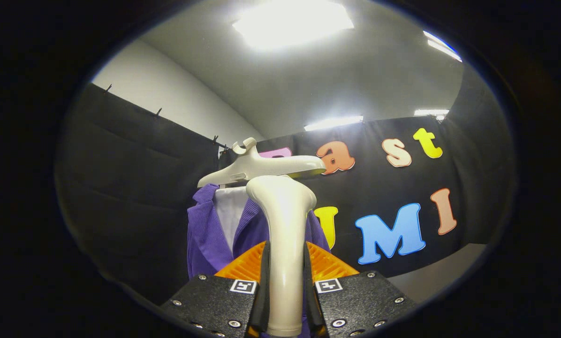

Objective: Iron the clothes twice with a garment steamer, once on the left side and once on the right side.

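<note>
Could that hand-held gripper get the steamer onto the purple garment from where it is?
Probably yes. The hand-held gripper is shut on the steamer, whose head sits just before the purple garment hanging under the hanger; nothing stands between them.

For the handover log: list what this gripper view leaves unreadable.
- Cream plastic steamer handle, clamped between the gripper fingers: its head faces away, so the steam plate is hidden.
- Purple ribbed garment: the handle hides its middle, the fingers its lower part.
- White hanger: its support is hidden.
</note>
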The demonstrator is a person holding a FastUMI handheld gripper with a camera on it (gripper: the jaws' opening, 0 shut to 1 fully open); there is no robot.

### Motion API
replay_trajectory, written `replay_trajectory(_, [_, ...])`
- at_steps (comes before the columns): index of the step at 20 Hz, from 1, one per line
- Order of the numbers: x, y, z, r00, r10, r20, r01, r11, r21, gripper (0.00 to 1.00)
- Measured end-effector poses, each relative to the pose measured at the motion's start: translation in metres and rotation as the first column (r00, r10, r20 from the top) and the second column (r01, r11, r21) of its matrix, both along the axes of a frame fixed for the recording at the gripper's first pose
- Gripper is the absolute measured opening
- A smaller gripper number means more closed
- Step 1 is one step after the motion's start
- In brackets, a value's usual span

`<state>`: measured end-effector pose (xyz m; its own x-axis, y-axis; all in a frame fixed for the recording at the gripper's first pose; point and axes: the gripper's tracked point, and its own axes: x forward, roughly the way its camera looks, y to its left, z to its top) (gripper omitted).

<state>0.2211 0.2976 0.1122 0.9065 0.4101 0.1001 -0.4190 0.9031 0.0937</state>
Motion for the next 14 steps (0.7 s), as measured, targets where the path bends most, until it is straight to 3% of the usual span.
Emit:
replay_trajectory(8, [0.015, 0.015, -0.028, 0.993, -0.091, 0.07, 0.098, 0.989, -0.108, 0.31])
replay_trajectory(14, [0.009, 0.012, -0.056, 0.993, -0.099, 0.059, 0.106, 0.986, -0.126, 0.32])
